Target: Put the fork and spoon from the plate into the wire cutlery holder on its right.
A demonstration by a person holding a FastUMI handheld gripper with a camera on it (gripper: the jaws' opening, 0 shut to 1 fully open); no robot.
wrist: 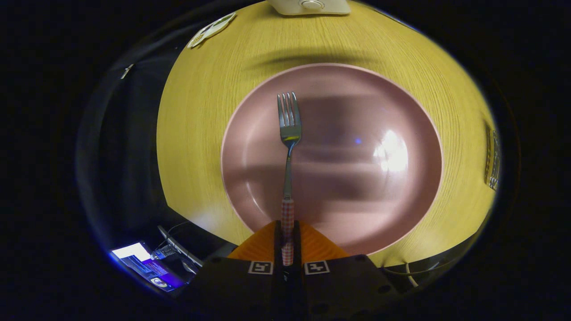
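Pale yellow wood-grain counter (209, 133) fills most of the gripper view, with dark booth space falling away past its near-left edge.

The fork (289, 147) is clamped by its red-and-white checked handle between the two fingers (263, 247), which are drawn close together with only the handle's width left between them. The gripper (287, 240) holds it pointing straight ahead, so the metal neck and tines reach out beyond the fingertips. The tines show against the pink plate (401, 214), over its left-centre; whether the fork rests on the plate or is lifted off it cannot be told from this angle.

The plate is round and glossy, lying flat on the counter just ahead of the fingers, with a bright glare spot on its right half and blurred shadow bands across its middle.

At the right rim of the counter, well apart from the plate, a sliver of wire cutlery holder (492, 162) shows edge-on. At the far side of the counter sits a white boxy object (310, 6), and off to the far left a flat white and green item (212, 29). Below the counter's near-left edge, a lit screen (142, 263) and some cables (178, 243) lie in the dark.
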